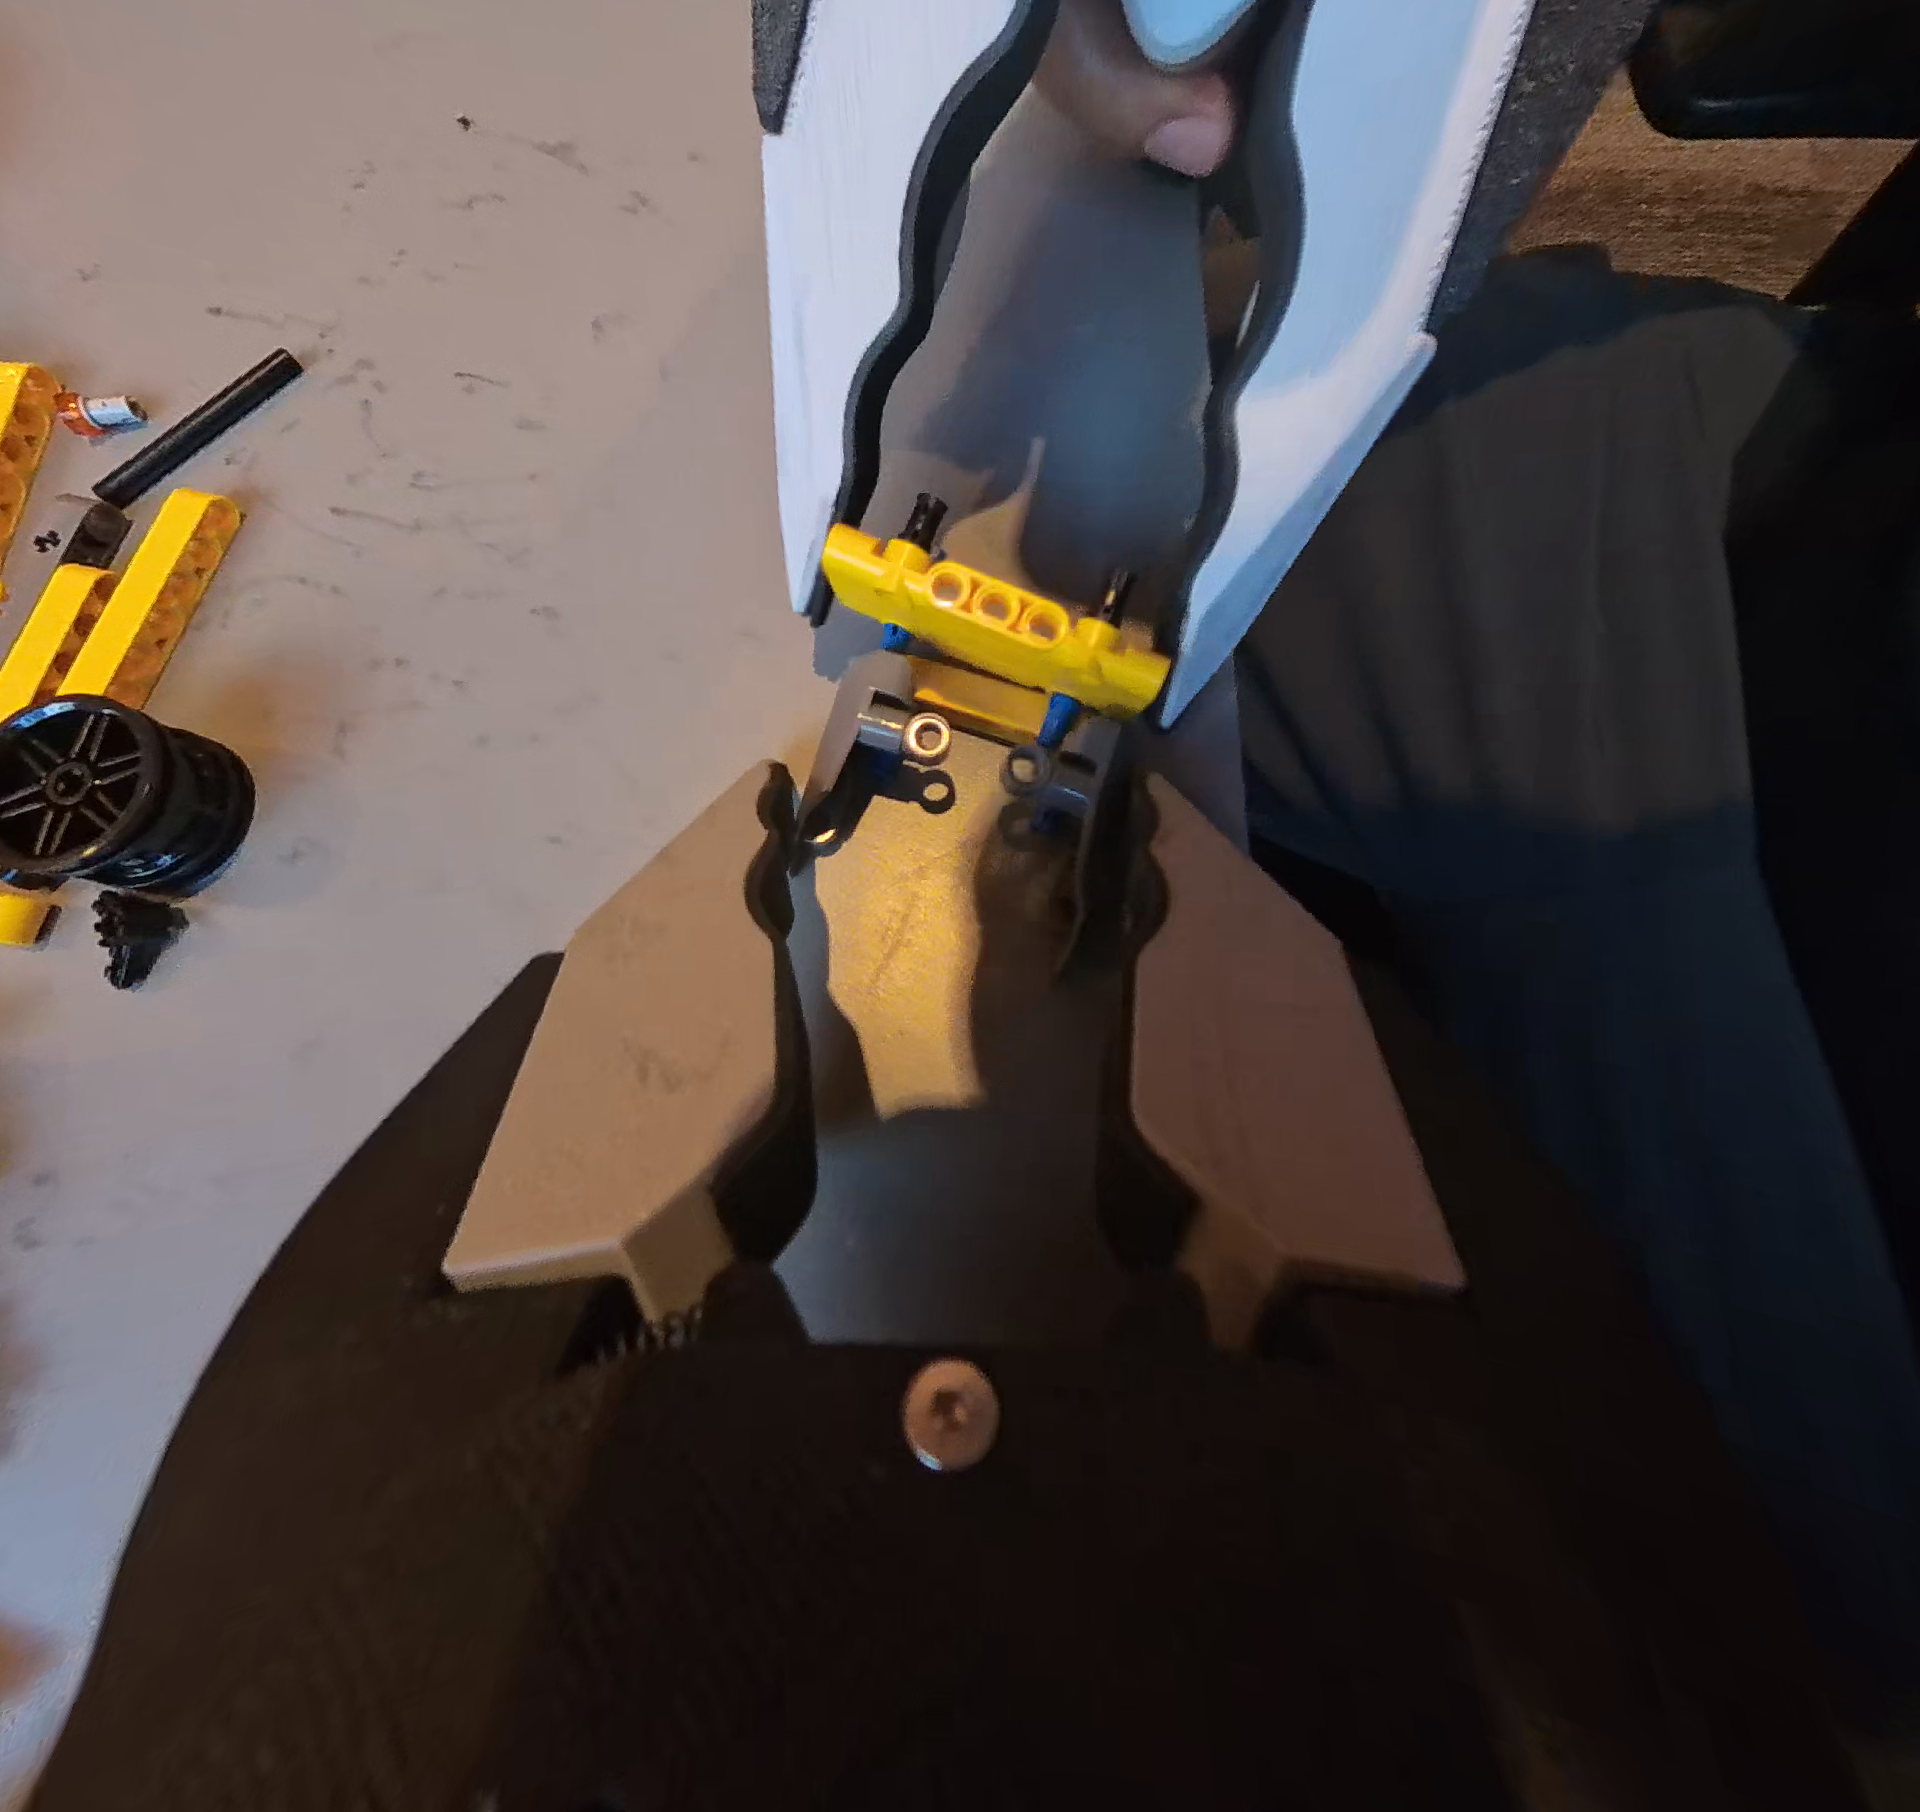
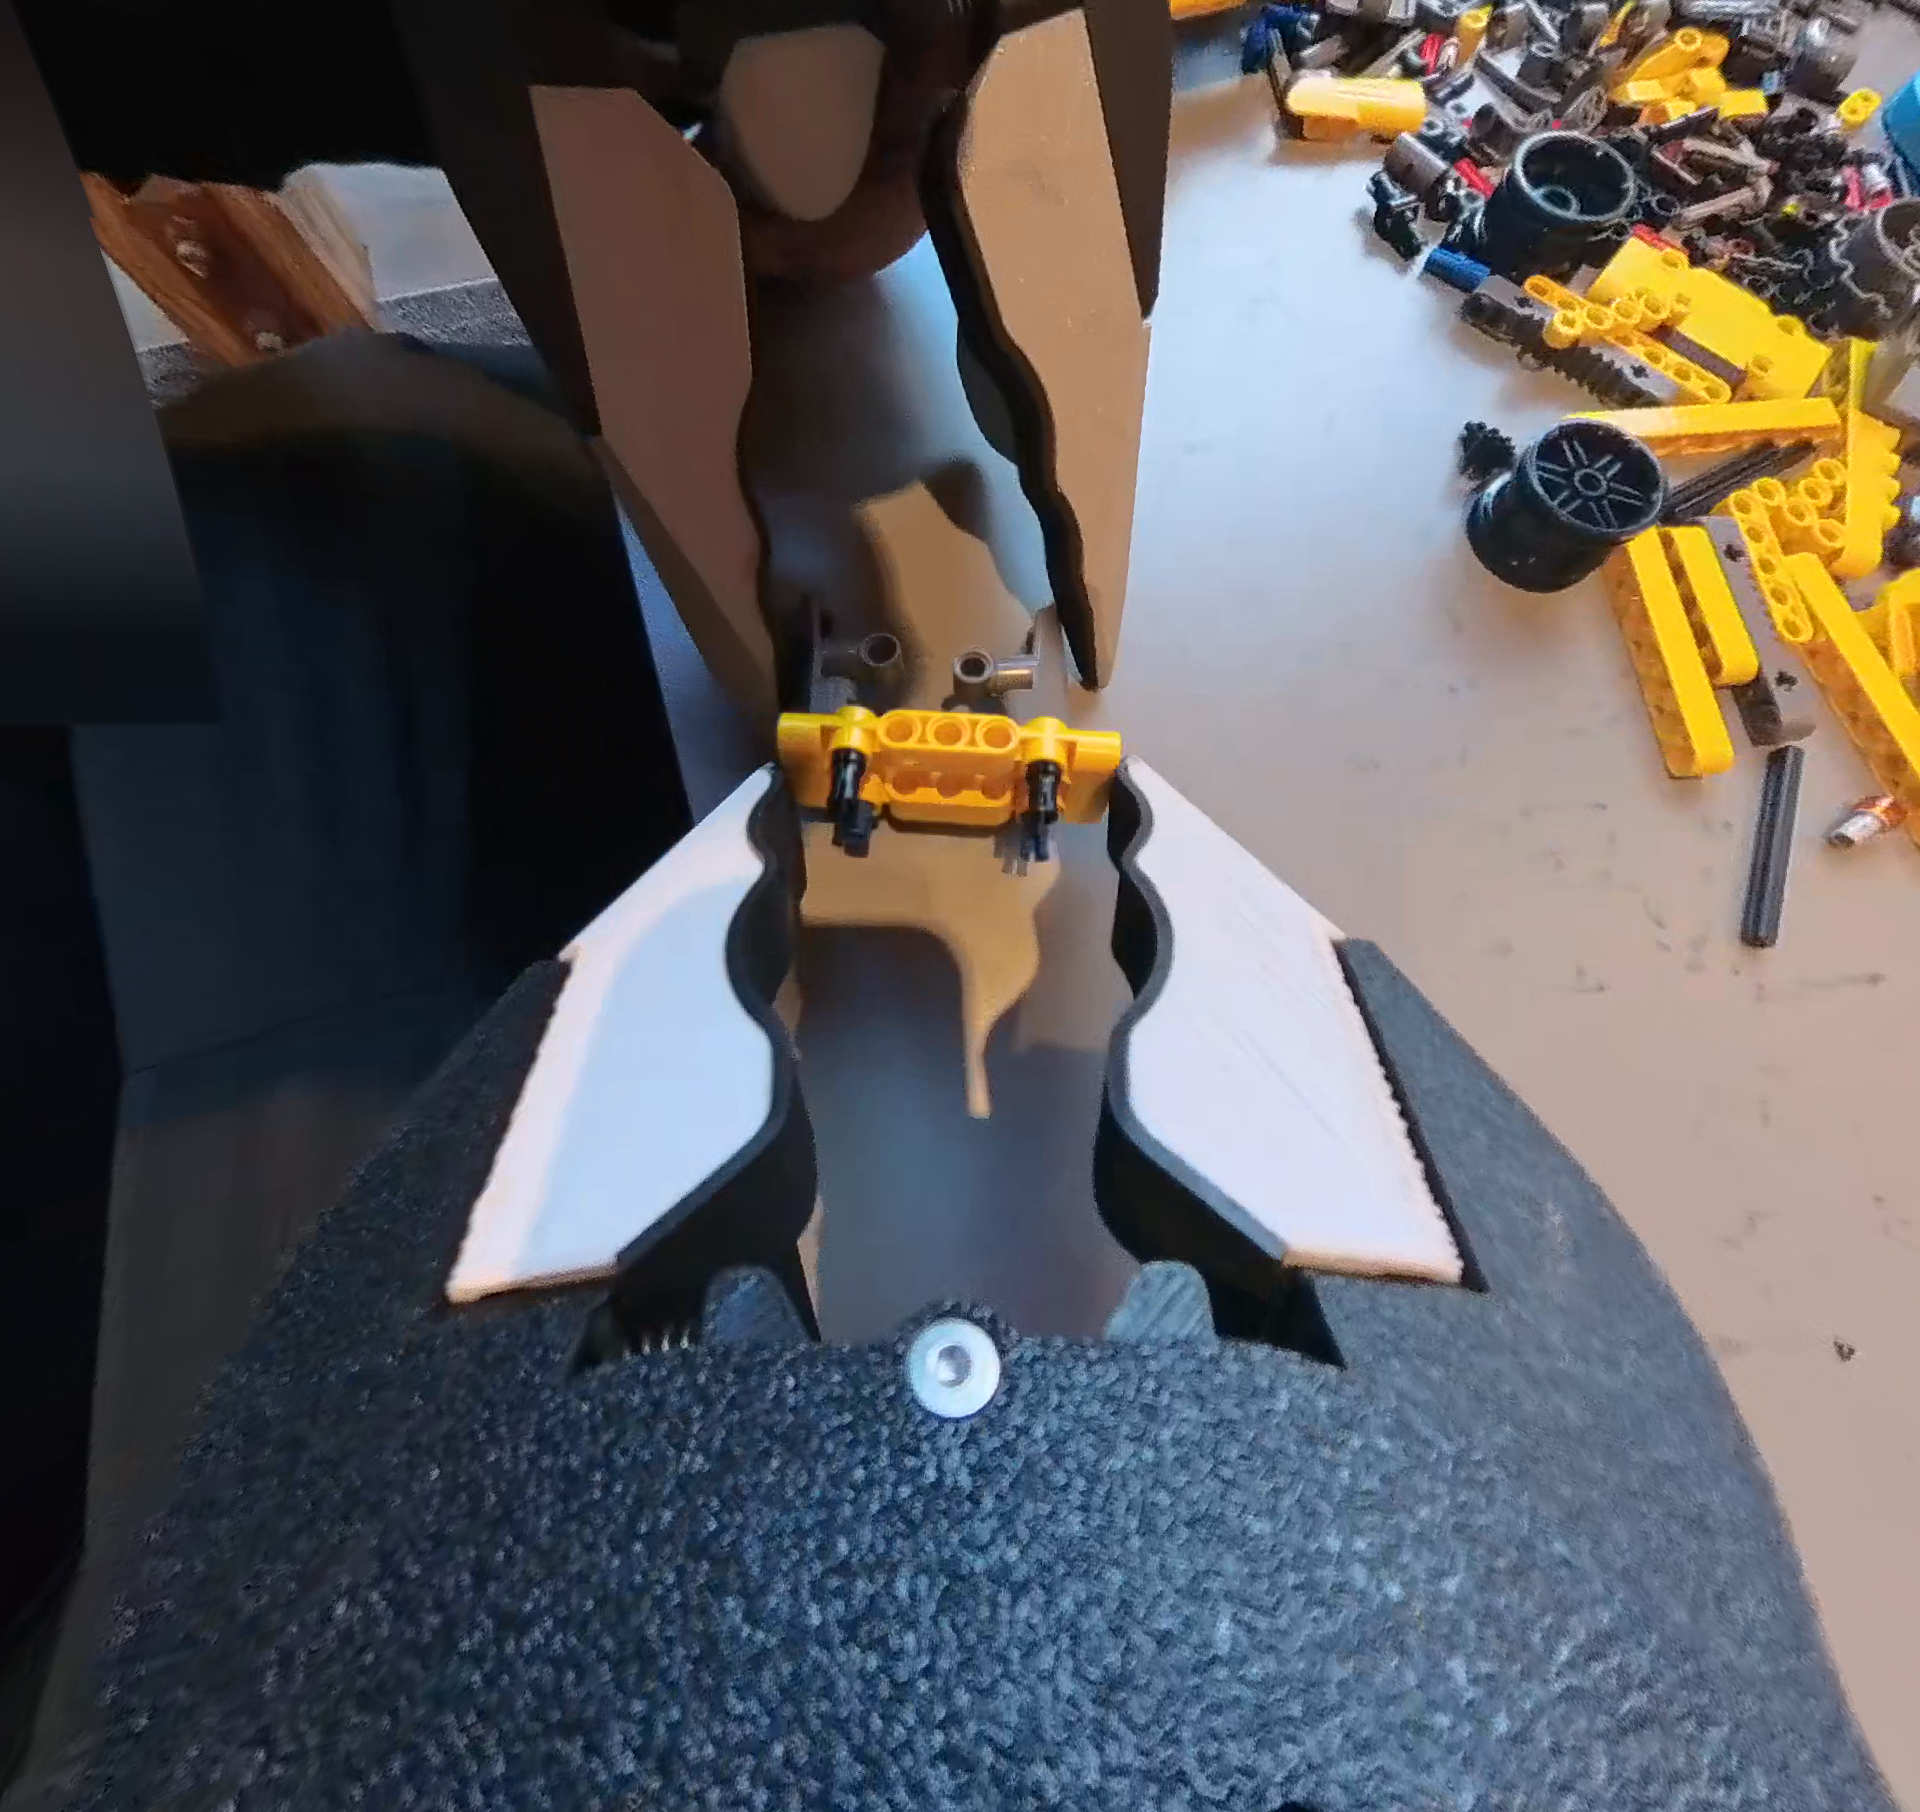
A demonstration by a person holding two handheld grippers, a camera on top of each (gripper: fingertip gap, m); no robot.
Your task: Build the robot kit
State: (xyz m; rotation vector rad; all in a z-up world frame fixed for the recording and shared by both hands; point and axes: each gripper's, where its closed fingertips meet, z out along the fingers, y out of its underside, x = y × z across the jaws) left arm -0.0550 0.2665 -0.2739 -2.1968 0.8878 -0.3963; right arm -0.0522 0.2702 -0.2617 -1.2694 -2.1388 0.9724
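Right gripper (image 2: pixel 945 791) clamps yellow beam (image 2: pixel 948 763) (left gripper (image 1: pixel 961 786) pinches grey connectors (image 1: pixel 925 736)).

The yellow holed plastic frame piece (image 2: pixel 948 767) sits between the tips of the right gripper (image 2: pixel 945 796), above the pale grey surface (image 2: pixel 1299 931). The left gripper (image 2: pixel 925 661) faces it from beyond, holding a dark grey connector assembly (image 2: pixel 925 666). To the right, a black spoked plastic wheel (image 2: pixel 1569 503) lies on the surface among yellow plastic beams (image 2: pixel 1704 640).

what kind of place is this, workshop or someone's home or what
Most likely a hobby or building table indoors, though home or lab cannot be told. A scuffed pale tabletop carries a heap of toy building parts with black wheels, and the right gripper holds a yellow piece.
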